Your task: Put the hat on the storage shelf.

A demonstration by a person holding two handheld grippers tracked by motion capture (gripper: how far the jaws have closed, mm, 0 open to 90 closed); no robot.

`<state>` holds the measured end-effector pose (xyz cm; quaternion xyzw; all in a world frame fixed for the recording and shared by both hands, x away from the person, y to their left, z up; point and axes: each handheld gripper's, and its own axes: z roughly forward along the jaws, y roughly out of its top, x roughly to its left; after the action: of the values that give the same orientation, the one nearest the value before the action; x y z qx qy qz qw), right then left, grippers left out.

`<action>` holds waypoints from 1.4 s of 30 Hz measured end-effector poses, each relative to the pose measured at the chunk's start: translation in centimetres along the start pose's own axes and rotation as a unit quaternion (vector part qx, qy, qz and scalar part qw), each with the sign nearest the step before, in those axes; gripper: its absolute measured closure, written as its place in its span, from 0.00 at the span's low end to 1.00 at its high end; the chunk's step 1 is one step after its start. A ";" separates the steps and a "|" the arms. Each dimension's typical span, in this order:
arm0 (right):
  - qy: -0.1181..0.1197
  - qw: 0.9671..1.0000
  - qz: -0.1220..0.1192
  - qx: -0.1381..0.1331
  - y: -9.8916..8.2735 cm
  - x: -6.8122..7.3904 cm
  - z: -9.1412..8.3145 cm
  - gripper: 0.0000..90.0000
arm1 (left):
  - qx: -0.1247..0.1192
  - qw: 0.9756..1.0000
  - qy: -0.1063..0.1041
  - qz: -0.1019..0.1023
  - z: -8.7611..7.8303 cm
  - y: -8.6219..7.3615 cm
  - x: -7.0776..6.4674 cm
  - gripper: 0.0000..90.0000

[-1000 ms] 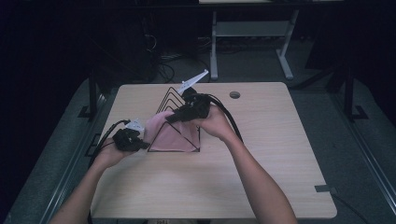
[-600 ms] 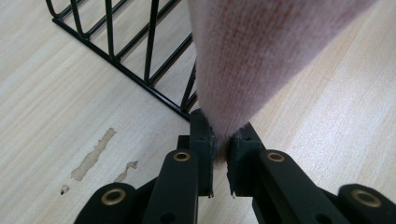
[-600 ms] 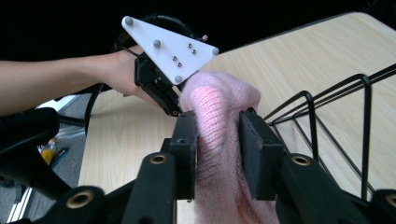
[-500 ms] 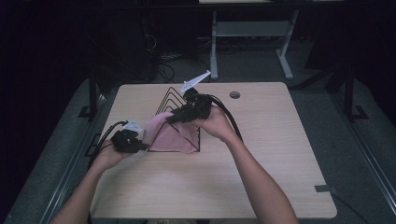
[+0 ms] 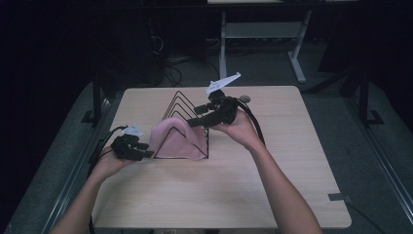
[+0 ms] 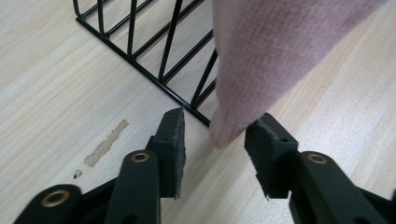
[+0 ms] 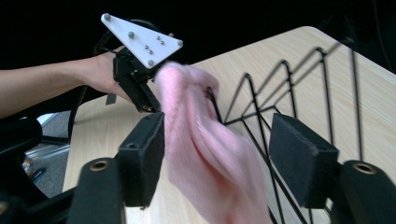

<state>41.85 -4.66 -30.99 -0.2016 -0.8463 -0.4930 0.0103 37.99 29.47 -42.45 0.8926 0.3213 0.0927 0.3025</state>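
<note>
High view shows the pink knit cloth [image 5: 176, 141] draped over the near wire triangle of the black rack [image 5: 182, 109] on the counter [image 5: 272, 161]. Both claws have just been opening: the left claw [image 5: 146, 150] stands half open at the cloth's left corner, which hangs loose between its pads [image 6: 173, 140], and the right claw [image 5: 192, 122] gapes wide with cloth between its pads, unpressed. To finish the release well, I judge each hand should draw straight back, pads clear of the knit, so nothing snags and drags the cloth off the wire.
</note>
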 end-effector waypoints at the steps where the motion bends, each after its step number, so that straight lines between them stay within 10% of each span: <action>1: -0.005 1.000 0.003 -0.001 -0.2 -0.1 -0.3 0.39 | 0.000 1.000 -0.001 0.000 0.0 0.0 0.0 0.62; 42: -0.117 0.990 0.075 -0.028 -9.5 -1.9 -11.1 0.26 | -0.013 1.000 -0.003 -0.020 -1.8 -0.2 -0.4 0.34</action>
<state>38.21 -18.67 -33.58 -0.3207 -0.8100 -0.4876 -0.0575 36.96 30.19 -41.08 0.8820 0.3370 0.0877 0.3174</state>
